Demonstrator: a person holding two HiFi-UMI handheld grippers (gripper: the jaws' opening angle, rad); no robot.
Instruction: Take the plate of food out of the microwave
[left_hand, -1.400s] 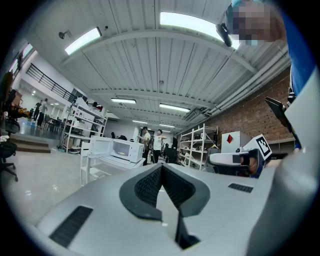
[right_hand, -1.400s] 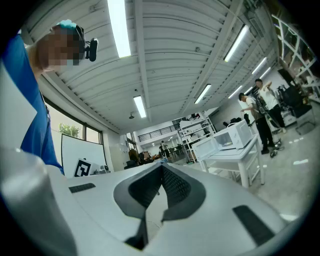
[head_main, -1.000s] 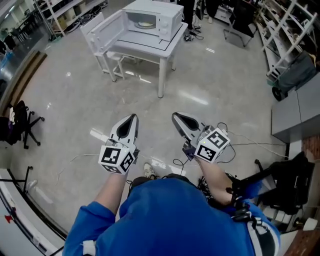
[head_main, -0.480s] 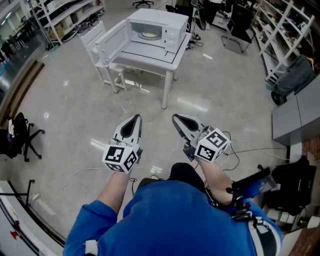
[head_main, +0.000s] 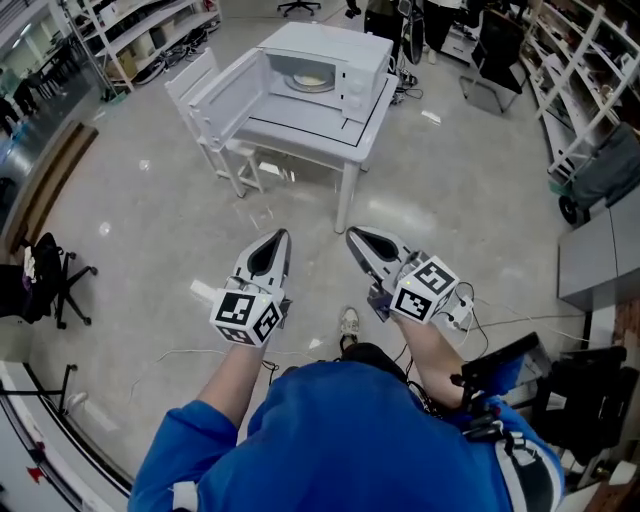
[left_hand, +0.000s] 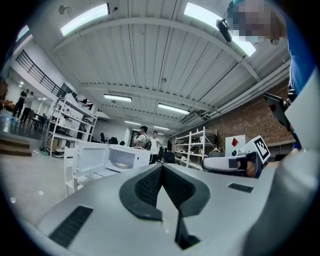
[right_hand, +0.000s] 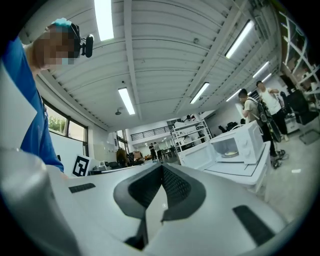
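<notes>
White microwave, door open, plate of food inside, on white table. Left gripper, right gripper: jaws closed, empty, well short of table.

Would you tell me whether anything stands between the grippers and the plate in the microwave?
Nothing visible does. The microwave has its door swung open, the plate sits exposed inside, and only open floor lies between the left gripper, the right gripper and the table. A white chair stands aside, left of the table.
</notes>
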